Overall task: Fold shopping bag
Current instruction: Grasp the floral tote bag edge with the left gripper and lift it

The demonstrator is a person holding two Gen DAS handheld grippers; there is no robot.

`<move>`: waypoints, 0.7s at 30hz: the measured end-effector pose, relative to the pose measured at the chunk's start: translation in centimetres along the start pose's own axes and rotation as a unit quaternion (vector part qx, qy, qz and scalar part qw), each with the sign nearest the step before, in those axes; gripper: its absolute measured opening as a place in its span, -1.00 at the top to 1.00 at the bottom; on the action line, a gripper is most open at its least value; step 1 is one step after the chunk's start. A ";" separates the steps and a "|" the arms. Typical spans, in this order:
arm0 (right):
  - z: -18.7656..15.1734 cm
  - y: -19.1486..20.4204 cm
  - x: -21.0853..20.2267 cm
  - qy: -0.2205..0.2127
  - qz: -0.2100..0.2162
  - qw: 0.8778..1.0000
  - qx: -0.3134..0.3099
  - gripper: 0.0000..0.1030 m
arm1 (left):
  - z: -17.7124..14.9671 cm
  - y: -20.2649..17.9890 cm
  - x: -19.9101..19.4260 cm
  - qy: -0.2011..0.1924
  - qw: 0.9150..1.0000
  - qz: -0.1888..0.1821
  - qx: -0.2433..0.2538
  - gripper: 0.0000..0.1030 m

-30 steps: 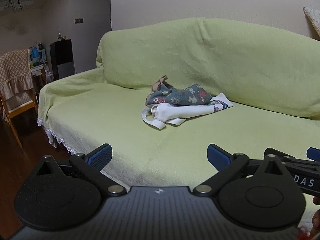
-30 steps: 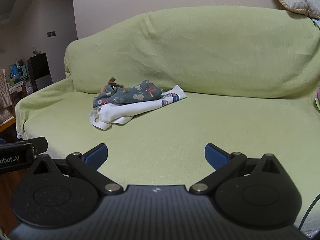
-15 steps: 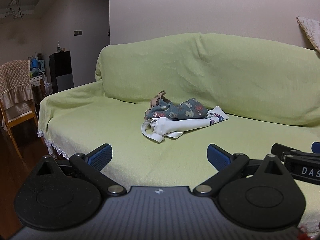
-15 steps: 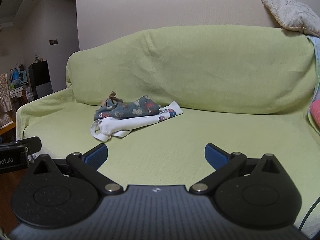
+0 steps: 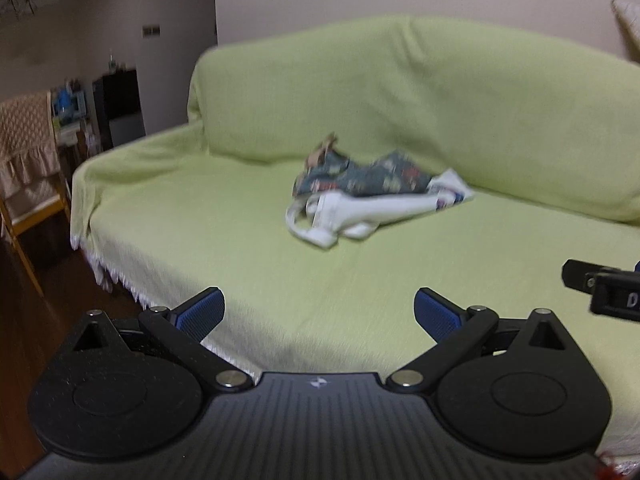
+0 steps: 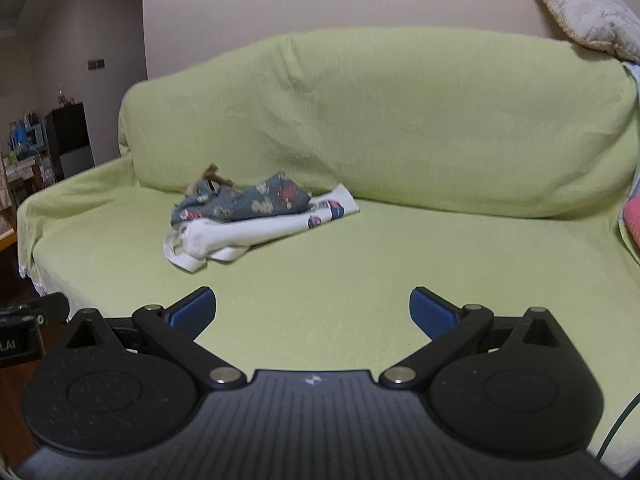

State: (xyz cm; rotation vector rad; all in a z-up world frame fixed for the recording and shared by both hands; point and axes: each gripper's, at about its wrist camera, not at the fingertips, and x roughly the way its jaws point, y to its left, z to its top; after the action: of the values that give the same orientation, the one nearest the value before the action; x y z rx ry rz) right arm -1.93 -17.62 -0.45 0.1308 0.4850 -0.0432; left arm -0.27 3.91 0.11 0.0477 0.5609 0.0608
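Two crumpled bags lie in a heap on the green sofa seat. A white shopping bag point(image 5: 372, 210) point(image 6: 256, 230) with white handles is at the bottom. A dark floral bag point(image 5: 360, 176) point(image 6: 244, 200) with brown handles rests on top of it. My left gripper point(image 5: 319, 314) is open and empty, well short of the heap. My right gripper point(image 6: 312, 312) is also open and empty, back from the heap and to its right. Each gripper's body shows at the edge of the other's view.
The sofa point(image 5: 400, 92) point(image 6: 400, 120) wears a green cover with a white fringe at its front-left edge. A cushion point(image 6: 588, 20) sits on the backrest at right, a pink item point(image 6: 632, 224) at far right. A wooden chair point(image 5: 28, 168) and dark cabinet point(image 5: 120, 108) stand left.
Both views have drifted and tilted slightly, so the heap sits a little differently in frame. The bags have not been touched. Both grippers stay open.
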 end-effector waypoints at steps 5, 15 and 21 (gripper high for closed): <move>-0.3 -1.6 6.3 0.079 0.014 0.997 0.012 -0.98 | 0.2 0.7 6.3 0.080 0.997 -0.002 -0.013 -0.97; 0.3 -3.6 15.9 0.115 0.007 0.993 0.010 -0.98 | 4.0 0.3 17.7 0.136 0.990 0.020 0.016 -0.97; 2.8 -4.5 23.3 0.089 0.006 0.996 0.009 -0.98 | 7.1 1.1 24.3 0.111 0.993 -0.007 0.032 -0.97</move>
State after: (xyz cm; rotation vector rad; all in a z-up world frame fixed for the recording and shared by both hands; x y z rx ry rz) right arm 19.65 -22.71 -9.43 0.1564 0.6617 -0.0248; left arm 23.95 6.50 -6.70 0.1011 0.7858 0.0352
